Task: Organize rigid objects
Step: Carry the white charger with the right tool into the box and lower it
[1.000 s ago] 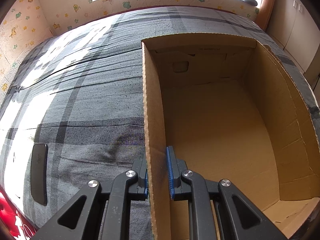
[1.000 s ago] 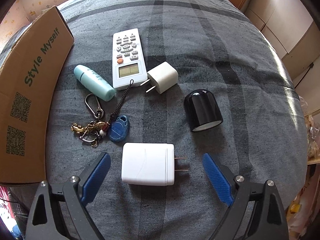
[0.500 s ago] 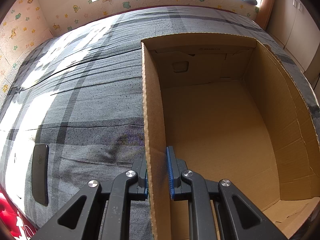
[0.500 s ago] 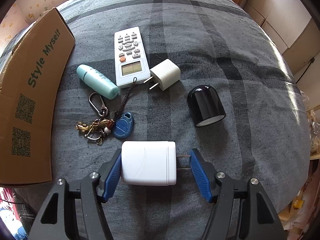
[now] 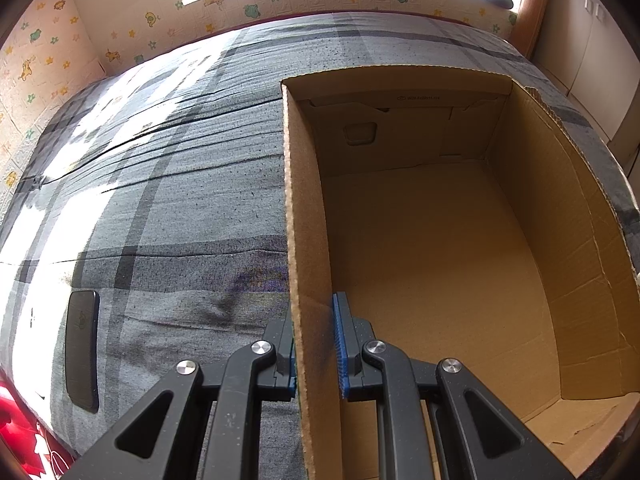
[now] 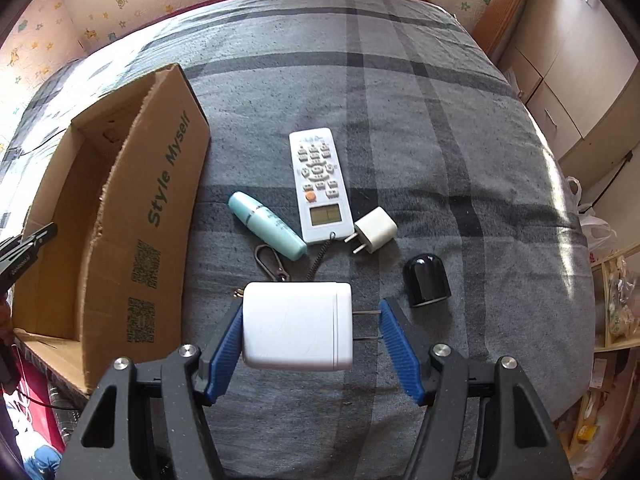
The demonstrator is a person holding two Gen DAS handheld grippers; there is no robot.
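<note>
Charger (image 6: 296, 326) sat clamped end to end in the right tool (image 6: 310, 336), ready for boxing; left tool (image 5: 314, 344) pinched the cardboard box (image 5: 304, 240) wall, steadying it

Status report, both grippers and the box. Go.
Left gripper clamped on cardboard box wall. Right gripper holding white charger. Box interior bare, nothing blocking.
</note>
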